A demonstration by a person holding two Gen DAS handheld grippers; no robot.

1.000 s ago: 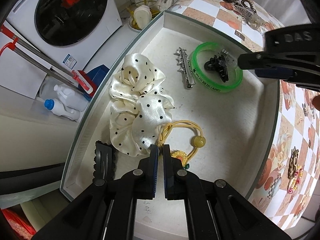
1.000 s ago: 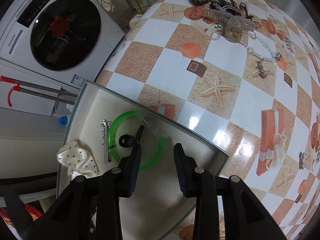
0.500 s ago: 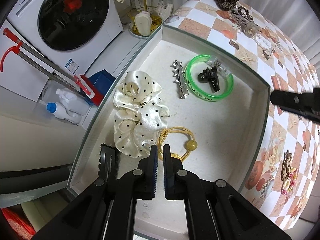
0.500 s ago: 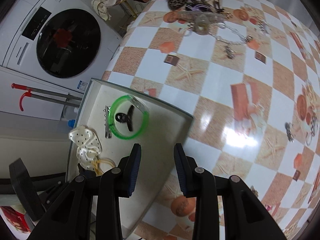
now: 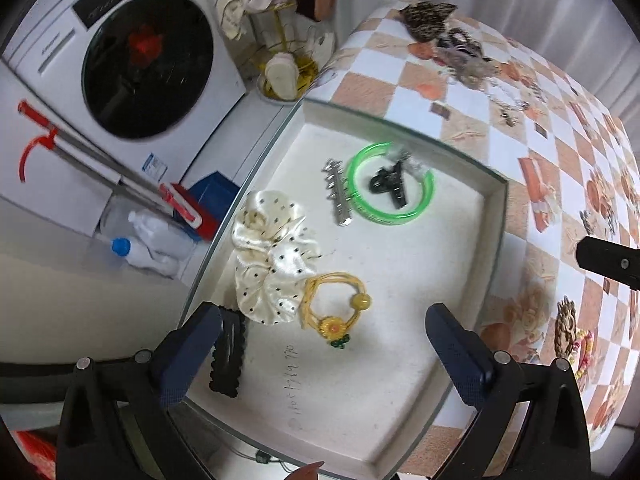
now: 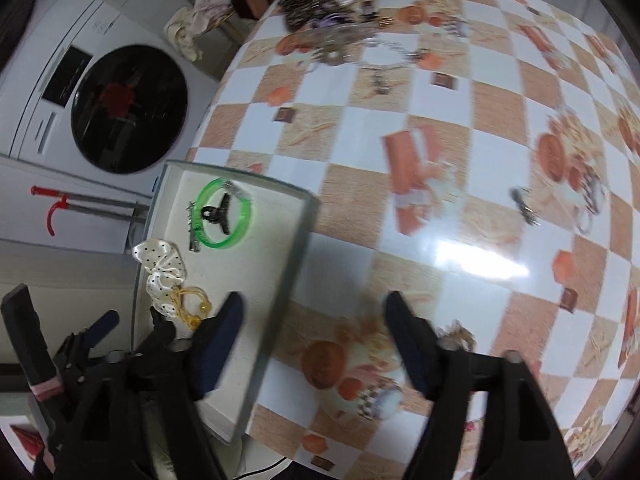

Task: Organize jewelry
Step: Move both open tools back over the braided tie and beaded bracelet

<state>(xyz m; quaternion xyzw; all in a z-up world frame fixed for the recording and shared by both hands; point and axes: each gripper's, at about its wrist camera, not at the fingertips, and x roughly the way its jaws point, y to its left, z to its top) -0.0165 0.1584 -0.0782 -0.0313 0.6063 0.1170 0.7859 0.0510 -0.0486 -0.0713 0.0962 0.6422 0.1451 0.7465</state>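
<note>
A white tray (image 5: 496,216) on the checkered table holds a green bangle (image 5: 428,196) with a black claw clip (image 5: 388,184) inside it. A silver clip (image 5: 338,192), a polka-dot scrunchie (image 5: 272,260), a yellow hair tie (image 5: 336,308) and a black snap clip (image 5: 228,356) also lie in it. My left gripper (image 5: 320,356) hangs above the tray's near end, jaws opening wide, nothing between them. My right gripper (image 6: 314,340) is over the tray's right rim (image 6: 296,248) and the table, jaws opening and empty. Loose jewelry (image 6: 332,28) is piled at the table's far end.
A brown hair ornament (image 5: 566,328) and a small dark clip (image 6: 524,204) lie on the tablecloth right of the tray. Left of the table stand a washing machine (image 5: 148,64), plastic bottles (image 5: 148,244) and a gold rack with cloths (image 5: 280,60).
My left gripper's jaws went from shut to wide open and the hand rose a little. My right gripper swung right, off the tray toward the table, and its jaws spread wider.
</note>
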